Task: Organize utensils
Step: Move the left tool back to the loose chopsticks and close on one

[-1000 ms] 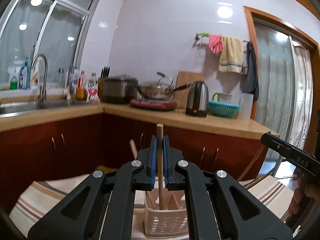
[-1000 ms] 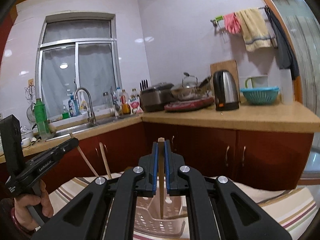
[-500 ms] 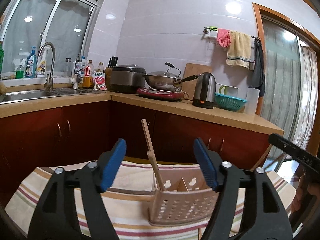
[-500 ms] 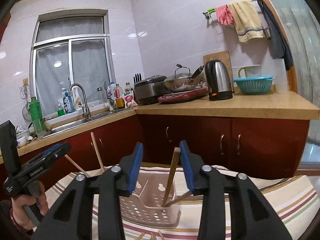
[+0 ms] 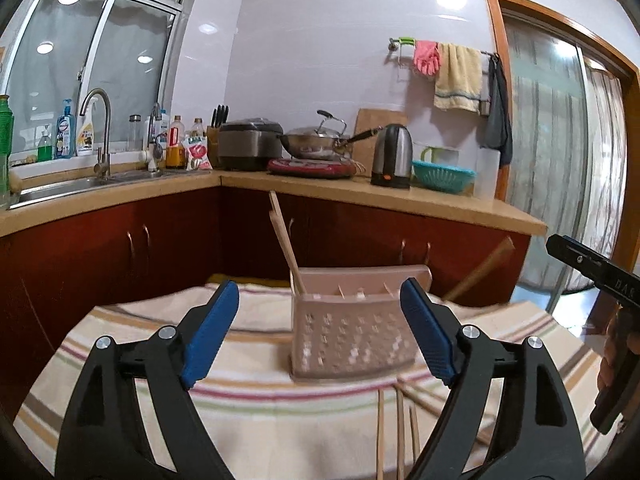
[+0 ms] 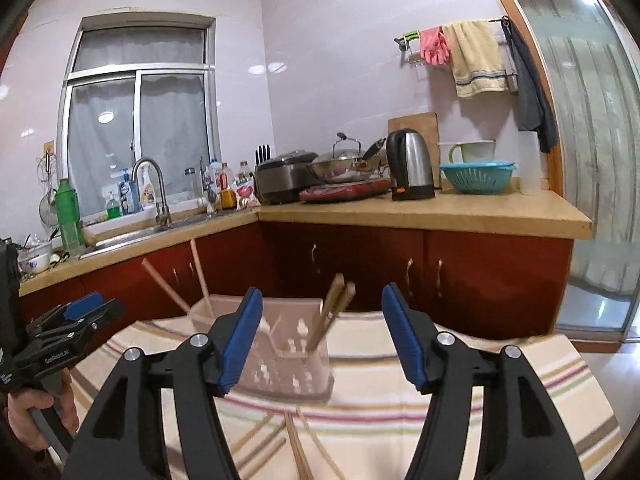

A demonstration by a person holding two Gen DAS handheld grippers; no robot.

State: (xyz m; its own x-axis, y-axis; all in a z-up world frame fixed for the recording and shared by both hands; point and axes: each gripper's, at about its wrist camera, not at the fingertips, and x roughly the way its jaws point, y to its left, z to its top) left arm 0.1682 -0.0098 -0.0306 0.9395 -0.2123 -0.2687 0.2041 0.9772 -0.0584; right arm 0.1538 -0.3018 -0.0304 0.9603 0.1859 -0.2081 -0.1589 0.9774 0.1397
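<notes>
My left hand-held gripper point(image 5: 316, 330) now stands with its jaws wide apart and empty, and my right hand-held gripper point(image 6: 320, 334) is the same. A second ago each was clamped on a single upright chopstick over the pink utensil basket point(image 5: 352, 336); half a second ago both had begun to let go, and now both sit further back and higher, with the basket in full view between the blue pads point(image 5: 210, 334).

The two sticks I released have landed inside. In the left wrist view one pair of chopsticks point(image 5: 286, 242) leans out of the left end compartment, tilted to the left. In the right wrist view another pair point(image 6: 332, 310) leans to the right out of the near end of the basket, and two more point(image 6: 184, 280) angle out at its far end. The basket stands upright on the striped cloth over the desk point(image 5: 256, 408).

I judge this round of the drop done, but not the task. Several loose chopsticks point(image 5: 398, 428) lie flat on the cloth just in front of the basket, fanned and partly crossing in the right wrist view point(image 6: 298, 444). My next move, I think, is to bring each open hand-held gripper down for another. Thin sticks lying flat and overlapped may roll or come up in pairs.
</notes>
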